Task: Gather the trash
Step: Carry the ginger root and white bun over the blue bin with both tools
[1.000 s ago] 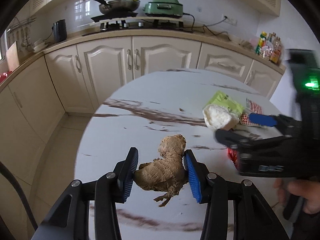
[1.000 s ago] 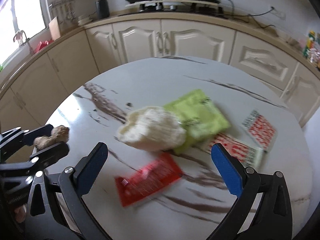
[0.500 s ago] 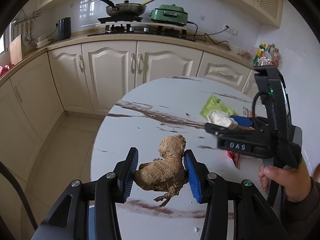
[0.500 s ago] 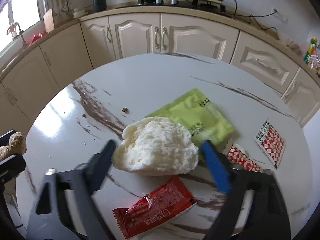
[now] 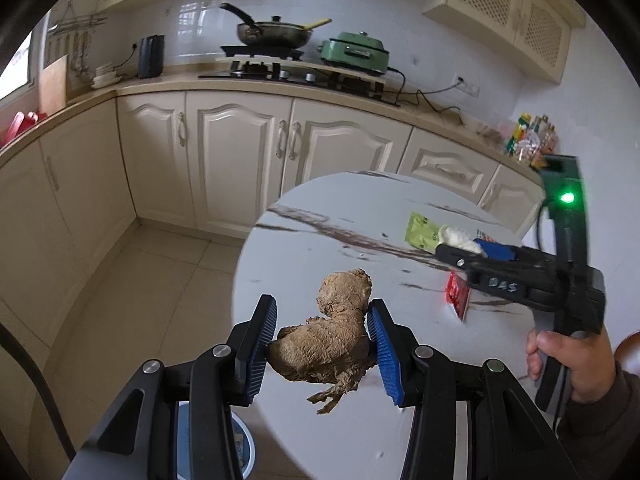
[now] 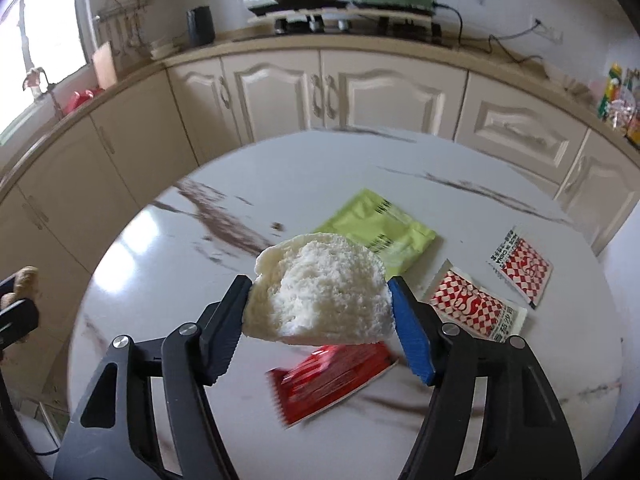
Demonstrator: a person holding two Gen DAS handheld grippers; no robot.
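The left gripper [image 5: 322,344] is clenched on a knobbly piece of ginger root [image 5: 330,340]; both blue pads press its sides, the root's upper lobe rises past the fingertips, and a few stringy rootlets hang below the jaws; the root is held clear of the round marble-patterned table [image 5: 320,216], above the table's near edge. Below and to the left of this gripper, past the table's rim, part of a blue-rimmed bin [image 5: 244,446] shows on the tiled floor [image 5: 160,272].

The right gripper [image 6: 318,312] has its jaws closing, and a torn piece of white steamed bun [image 6: 320,292] sits between them; both pads touch its sides, crumb face toward the camera; the bun appears lifted off the table [image 6: 280,168]. Directly beneath this gripper lies a red wrapper [image 6: 332,376], blurred; just beyond the bun lies a light green packet [image 6: 380,224], flat on the table; to the right of the right-hand finger lie two red-and-white checked sachets, the nearer one [image 6: 476,308] just beside the finger, the farther one [image 6: 522,266] a little beyond it.

From the left wrist view the right gripper [image 5: 464,246] stands off to the right, ahead of the left one, gripped by a hand [image 5: 568,360] in a dark sleeve; a green light glows on its body. Beyond both grippers run cream cabinets [image 5: 240,160].
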